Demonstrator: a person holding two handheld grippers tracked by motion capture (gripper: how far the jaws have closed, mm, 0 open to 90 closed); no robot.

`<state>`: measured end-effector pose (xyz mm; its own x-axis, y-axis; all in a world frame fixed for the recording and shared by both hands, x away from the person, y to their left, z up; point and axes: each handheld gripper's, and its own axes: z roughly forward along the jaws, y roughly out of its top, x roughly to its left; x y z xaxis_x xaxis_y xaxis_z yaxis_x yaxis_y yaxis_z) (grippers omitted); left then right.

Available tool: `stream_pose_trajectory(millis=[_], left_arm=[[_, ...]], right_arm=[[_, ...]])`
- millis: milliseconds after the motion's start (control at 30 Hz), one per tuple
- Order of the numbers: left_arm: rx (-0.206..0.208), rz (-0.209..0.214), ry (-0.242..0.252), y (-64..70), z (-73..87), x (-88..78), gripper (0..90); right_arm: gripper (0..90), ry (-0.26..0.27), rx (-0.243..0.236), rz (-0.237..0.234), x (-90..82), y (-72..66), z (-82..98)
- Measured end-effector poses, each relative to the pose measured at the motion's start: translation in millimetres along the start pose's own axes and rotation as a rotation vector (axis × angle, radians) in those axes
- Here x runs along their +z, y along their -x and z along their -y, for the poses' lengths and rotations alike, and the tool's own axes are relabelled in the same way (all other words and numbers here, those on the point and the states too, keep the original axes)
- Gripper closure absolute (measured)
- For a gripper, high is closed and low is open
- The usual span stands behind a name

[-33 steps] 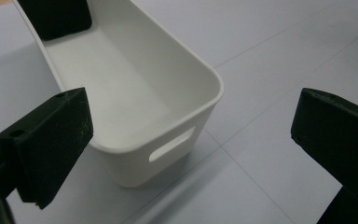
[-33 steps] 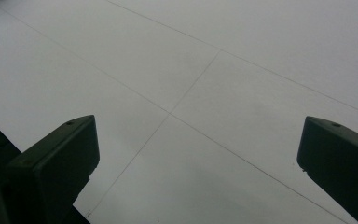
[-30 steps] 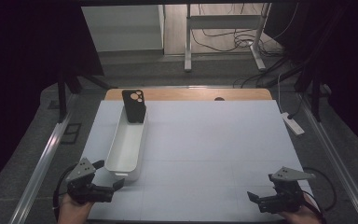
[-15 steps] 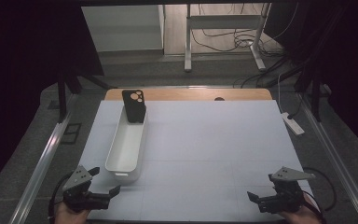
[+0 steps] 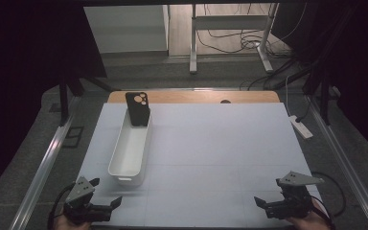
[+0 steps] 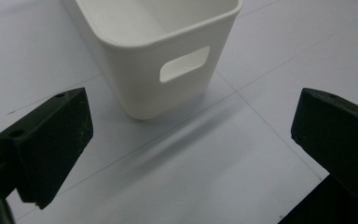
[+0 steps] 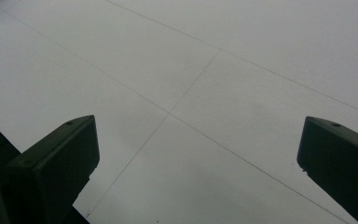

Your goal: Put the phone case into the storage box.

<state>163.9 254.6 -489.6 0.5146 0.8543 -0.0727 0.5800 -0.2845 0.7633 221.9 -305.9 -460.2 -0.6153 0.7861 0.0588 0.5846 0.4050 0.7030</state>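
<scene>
At the near edge of the bench, the left tongs are held at the left corner, jaws spread wide with nothing between them. In the left gripper view the two black jaws stand far apart over the pale surface, and the short end of a white tub with an oval handle slot is seen just beyond them, not touched. The right tongs are held at the near right corner, also wide open and empty; in the right gripper view only the bare pale sheet with thin crossing lines is seen between the jaws. Farther in, the long white tub is laid lengthwise on the left part of the bench, running away from the person. At its far end a black phone case is stood upright, leaning inside the tub. Beyond the sheet, a strip of wood is seen along the far edge.
</scene>
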Motion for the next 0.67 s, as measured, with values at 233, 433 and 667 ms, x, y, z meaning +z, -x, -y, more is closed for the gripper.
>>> stream_pose_trajectory(millis=[233, 433, 667], left_arm=[[-0.007, -0.017, -0.026, 1.2, 4.8, -0.6, 0.0], [-0.002, -0.023, -0.031, 2.1, 5.1, -0.5, 0.0], [0.003, -0.036, -0.048, 3.6, 3.9, 1.8, 0.0]], right_arm=[[0.0, -0.001, 0.001, 0.001, 0.1, 0.0, -0.1], [0.0, 0.001, 0.001, 0.000, -0.1, -0.1, -0.1], [0.0, -0.005, 0.000, 0.000, 0.6, 0.7, 0.4]])
